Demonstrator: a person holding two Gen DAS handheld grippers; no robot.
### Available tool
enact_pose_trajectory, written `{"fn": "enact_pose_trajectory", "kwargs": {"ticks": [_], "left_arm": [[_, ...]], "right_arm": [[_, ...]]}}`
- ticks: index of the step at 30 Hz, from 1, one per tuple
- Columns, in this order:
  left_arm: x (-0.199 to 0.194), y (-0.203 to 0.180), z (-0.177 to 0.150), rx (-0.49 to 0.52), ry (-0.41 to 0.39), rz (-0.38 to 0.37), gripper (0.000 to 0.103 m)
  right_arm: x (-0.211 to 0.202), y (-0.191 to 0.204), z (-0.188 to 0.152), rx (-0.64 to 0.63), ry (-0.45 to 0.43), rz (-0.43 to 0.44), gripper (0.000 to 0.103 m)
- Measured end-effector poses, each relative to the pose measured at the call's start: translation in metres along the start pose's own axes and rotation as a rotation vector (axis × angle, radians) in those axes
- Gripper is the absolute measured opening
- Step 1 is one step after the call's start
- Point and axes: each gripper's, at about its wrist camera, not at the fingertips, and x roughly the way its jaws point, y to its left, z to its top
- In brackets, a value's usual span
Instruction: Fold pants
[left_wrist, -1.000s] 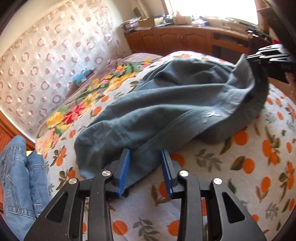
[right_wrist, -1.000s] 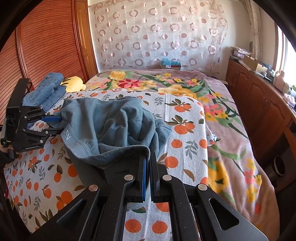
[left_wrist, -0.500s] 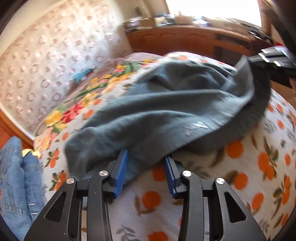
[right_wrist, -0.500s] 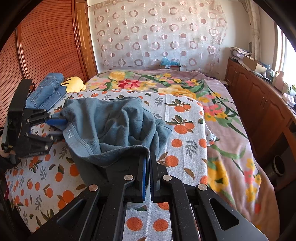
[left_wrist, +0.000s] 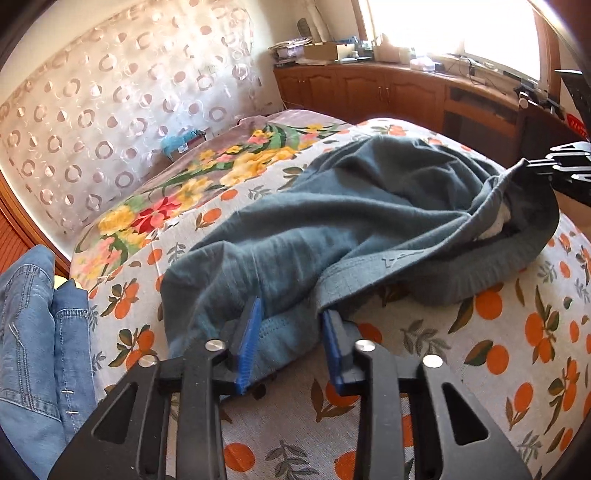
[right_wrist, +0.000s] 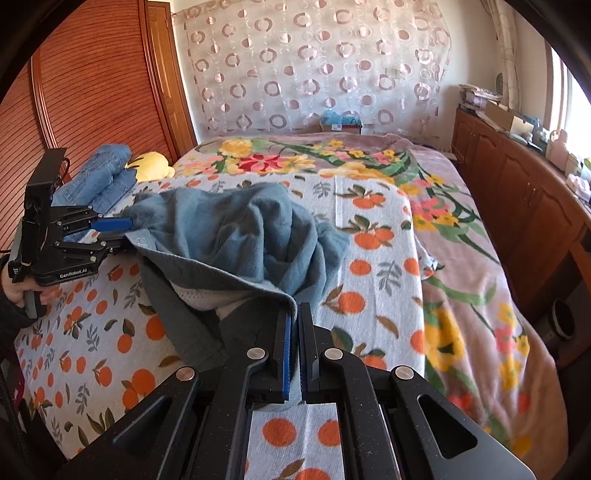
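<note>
While the right claw (right_wrist: 294, 347), at the bottom centre of its view, pinches the waistband of the teal pants (left_wrist: 332, 229) heaped mid-frame on the bed (left_wrist: 498, 332), the left claw (left_wrist: 291, 343) has been closing around another bunch of waistband, pads not visibly pressing, likely to stretch it flat.

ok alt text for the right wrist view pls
The right tongs are shut on the waistband edge of teal-grey pants heaped on an orange-print bedspread. At far left the left tongs bracket the waistband's other end, beside folded jeans.
</note>
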Motion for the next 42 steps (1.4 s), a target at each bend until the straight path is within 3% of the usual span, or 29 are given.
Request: {"fn": "enact_pose_trajectory", "kwargs": {"ticks": [3,5,13,19,24,32,35,38,42], "left_arm": [[-0.003,-0.003,0.000,-0.001,-0.014,-0.023,0.008],[-0.007,-0.005,0.002,-0.004,-0.028,-0.020,0.003],[-0.038,0.006,0.019,-0.047,-0.107,-0.009,0.002],[-0.063,0.015,0.025,-0.047,-0.155,0.038,0.002],[-0.086,0.044,0.043,-0.071,-0.204,0.106,0.002],[-0.138,0.112,0.102,-0.112,-0.313,0.267,0.002],[-0.160,0.130,0.124,-0.114,-0.355,0.323,0.002],[-0.183,0.133,0.126,-0.112,-0.398,0.349,0.002],[-0.195,0.119,0.099,-0.083,-0.405,0.348,0.002]], "right_arm": [[0.000,0.001,-0.006,0.002,0.017,-0.010,0.003],[-0.001,0.001,-0.010,0.008,0.022,-0.016,0.005],[0.004,-0.001,-0.024,0.017,0.072,-0.073,0.006],[-0.004,0.003,-0.019,0.005,0.048,-0.040,0.004],[-0.020,0.010,0.032,-0.061,-0.036,-0.041,0.003],[-0.051,0.031,0.179,-0.182,-0.253,-0.114,0.003],[-0.069,0.040,0.217,-0.199,-0.329,-0.134,0.003],[-0.087,0.047,0.229,-0.193,-0.383,-0.125,0.003],[-0.099,0.055,0.199,-0.205,-0.393,-0.109,0.003]]}}
